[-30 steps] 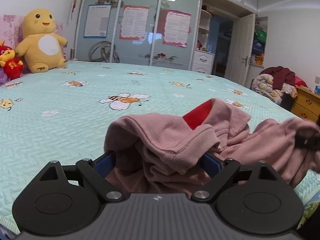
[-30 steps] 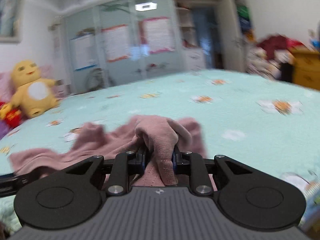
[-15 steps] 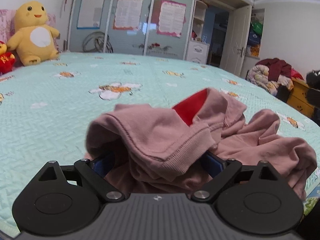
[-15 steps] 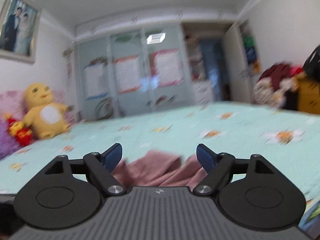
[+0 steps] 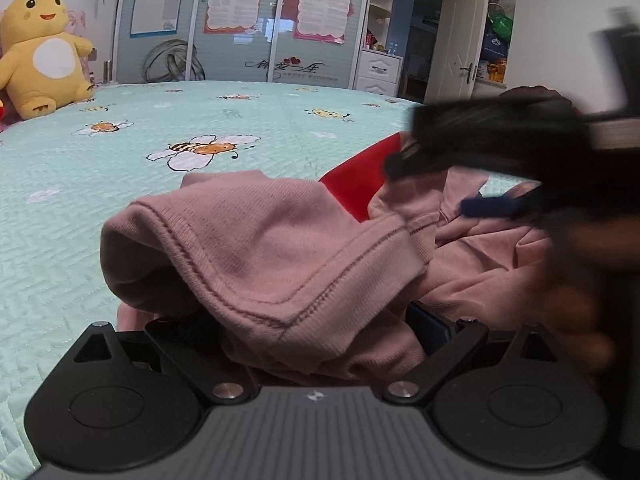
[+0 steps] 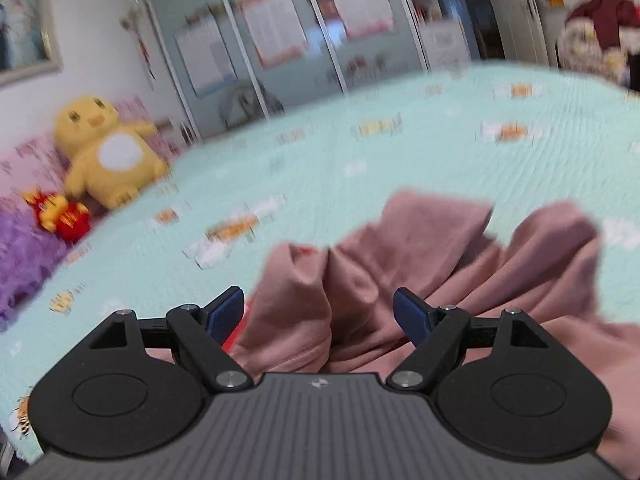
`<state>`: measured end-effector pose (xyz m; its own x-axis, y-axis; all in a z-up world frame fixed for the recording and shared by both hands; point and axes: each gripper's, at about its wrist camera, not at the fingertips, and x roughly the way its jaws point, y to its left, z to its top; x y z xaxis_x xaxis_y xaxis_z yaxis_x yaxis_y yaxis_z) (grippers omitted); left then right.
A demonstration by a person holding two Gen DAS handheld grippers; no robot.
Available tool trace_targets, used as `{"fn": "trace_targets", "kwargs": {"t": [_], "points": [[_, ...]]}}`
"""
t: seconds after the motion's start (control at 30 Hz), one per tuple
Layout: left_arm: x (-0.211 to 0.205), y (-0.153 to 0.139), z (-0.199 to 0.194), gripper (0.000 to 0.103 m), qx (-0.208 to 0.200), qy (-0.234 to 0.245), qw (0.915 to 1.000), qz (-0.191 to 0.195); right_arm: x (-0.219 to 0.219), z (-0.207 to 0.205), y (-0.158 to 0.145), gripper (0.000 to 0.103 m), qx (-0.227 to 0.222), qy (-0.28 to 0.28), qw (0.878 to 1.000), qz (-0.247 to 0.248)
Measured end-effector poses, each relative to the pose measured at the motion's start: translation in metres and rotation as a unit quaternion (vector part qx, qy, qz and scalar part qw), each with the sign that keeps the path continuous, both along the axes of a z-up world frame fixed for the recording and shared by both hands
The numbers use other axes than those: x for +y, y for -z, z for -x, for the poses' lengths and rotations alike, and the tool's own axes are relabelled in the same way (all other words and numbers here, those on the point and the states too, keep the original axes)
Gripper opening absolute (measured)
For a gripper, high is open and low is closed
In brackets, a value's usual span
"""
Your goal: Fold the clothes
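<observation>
Pink knit top lies crumpled on the near bed, soft and limp. Left gripper looks spread, its jaws half buried under cloth. Right gripper stands apart over a fold; the stitched hem seems the best hold.
</observation>
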<state>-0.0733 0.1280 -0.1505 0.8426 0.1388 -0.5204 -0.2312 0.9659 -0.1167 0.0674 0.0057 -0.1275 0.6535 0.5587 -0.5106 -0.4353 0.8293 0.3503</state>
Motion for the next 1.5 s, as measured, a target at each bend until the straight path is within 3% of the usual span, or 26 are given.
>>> {"fn": "trace_targets", "kwargs": {"t": [0.1,0.13,0.17,0.2,0.3,0.33,0.63,0.8,0.87,0.93,1.07,1.2,1.33,1.43,1.5], "points": [[-0.001,0.001,-0.003,0.099,0.001,0.002,1.0000,-0.006,0.020,-0.021,0.017,0.081,0.051,-0.001,0.999,0.009],[-0.002,0.002,-0.005,0.099,0.002,0.001,1.0000,-0.005,0.022,-0.024,0.021,0.076,0.058,-0.004,0.998,0.002],[-0.002,0.002,-0.006,0.099,0.002,0.000,1.0000,-0.005,0.023,-0.026,0.024,0.068,0.063,-0.009,0.998,-0.002],[-0.003,0.002,-0.006,0.099,0.002,0.000,1.0000,-0.005,0.023,-0.027,0.026,0.044,0.067,-0.014,0.998,-0.005],[-0.007,0.002,-0.005,0.097,-0.003,0.006,0.9999,-0.015,0.021,-0.023,0.025,0.027,0.070,-0.028,0.997,-0.010],[-0.008,0.002,-0.003,0.095,-0.006,0.008,0.9998,-0.019,0.016,-0.019,0.021,0.025,0.062,-0.026,0.998,-0.015],[-0.034,-0.007,0.013,0.063,-0.054,0.052,0.9938,-0.083,-0.086,0.027,-0.021,0.024,-0.017,0.071,0.995,-0.062],[-0.062,-0.009,0.025,0.062,-0.071,0.109,0.9829,-0.131,-0.150,0.056,-0.044,0.024,-0.058,0.131,0.986,-0.087],[-0.071,-0.008,0.028,0.062,-0.067,0.125,0.9794,-0.144,-0.159,0.061,-0.042,0.024,-0.055,0.140,0.985,-0.090],[-0.077,-0.007,0.031,0.062,-0.064,0.129,0.9775,-0.154,-0.165,0.064,-0.038,0.024,-0.046,0.145,0.984,-0.091],[-0.078,-0.009,0.035,0.078,-0.059,0.123,0.9765,-0.167,-0.176,0.071,-0.028,0.024,-0.028,0.154,0.983,-0.094],[-0.075,-0.015,0.043,0.081,-0.068,0.114,0.9761,-0.172,-0.182,0.073,-0.024,0.025,-0.012,0.160,0.982,-0.099],[-0.079,-0.015,0.045,0.086,-0.077,0.118,0.9705,-0.195,-0.190,0.073,-0.021,0.032,0.005,0.162,0.980,-0.114],[-0.084,-0.014,0.044,0.086,-0.075,0.126,0.9675,-0.206,-0.191,0.073,-0.018,0.049,0.015,0.160,0.980,-0.119],[-0.087,-0.014,0.044,0.086,-0.073,0.131,0.9663,-0.209,-0.188,0.075,-0.015,0.051,0.016,0.157,0.981,-0.113]]}}
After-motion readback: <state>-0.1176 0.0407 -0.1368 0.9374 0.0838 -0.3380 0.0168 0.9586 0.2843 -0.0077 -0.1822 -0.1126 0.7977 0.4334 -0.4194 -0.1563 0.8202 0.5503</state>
